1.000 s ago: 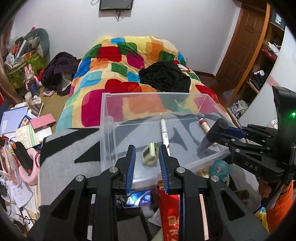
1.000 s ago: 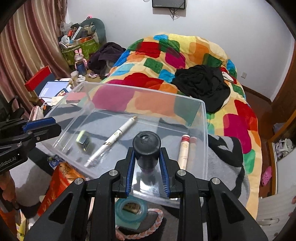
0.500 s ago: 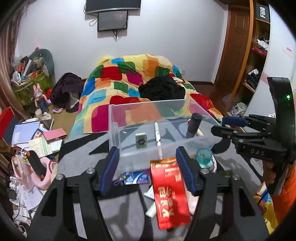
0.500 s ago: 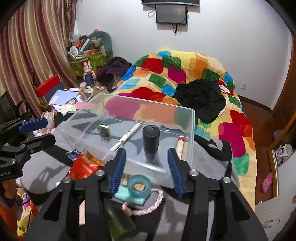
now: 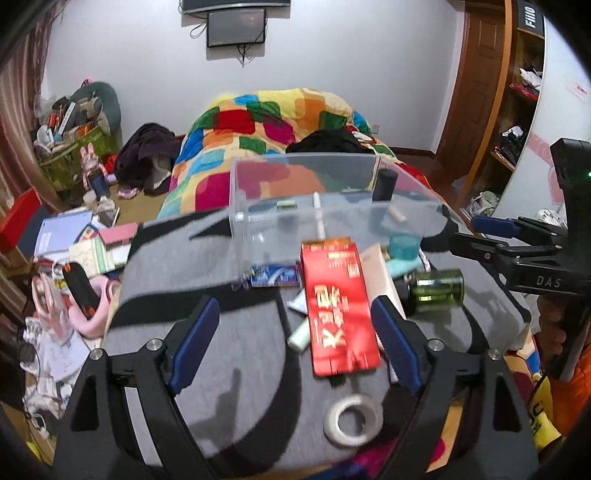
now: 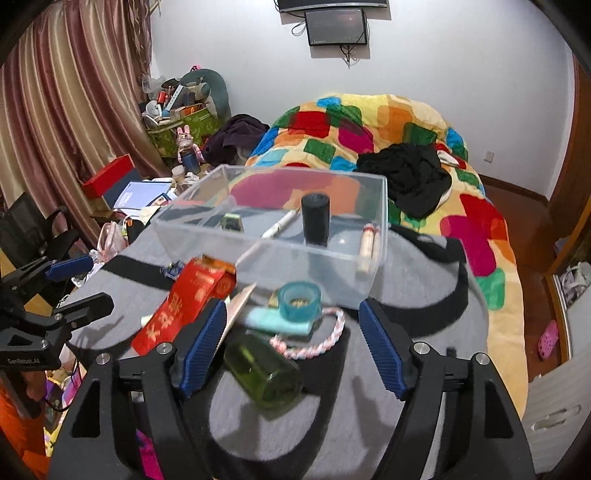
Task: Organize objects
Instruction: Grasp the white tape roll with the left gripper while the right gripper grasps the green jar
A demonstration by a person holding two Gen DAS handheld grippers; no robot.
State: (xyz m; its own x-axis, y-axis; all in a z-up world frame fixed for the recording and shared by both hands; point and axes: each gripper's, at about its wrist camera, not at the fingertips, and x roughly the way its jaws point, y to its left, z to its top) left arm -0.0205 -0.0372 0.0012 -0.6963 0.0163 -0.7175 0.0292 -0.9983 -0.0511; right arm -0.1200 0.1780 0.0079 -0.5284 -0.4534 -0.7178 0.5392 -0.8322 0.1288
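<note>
STEP: between placements, we judge | TOOLS: left tool [image 5: 293, 341], right tool [image 6: 290, 349] jaws just been opening, released, nothing between | BIN: clear bin [image 6: 382, 218] far, holds black cylinder [image 6: 315, 218] | NEXT: grasp near green bottle [image 6: 264, 374].

Not much you can actually read here. The right gripper's black frame [image 5: 546, 280] says "DAS" in pale letters. A dark box up on the wooden shelf [image 5: 530, 16] has "FiiO" on it. The left gripper's frame [image 6: 22, 360] reads something like "GenRobot.AI". The red packet [image 5: 338, 306] carries big gold characters, too blurry to make out.
</note>
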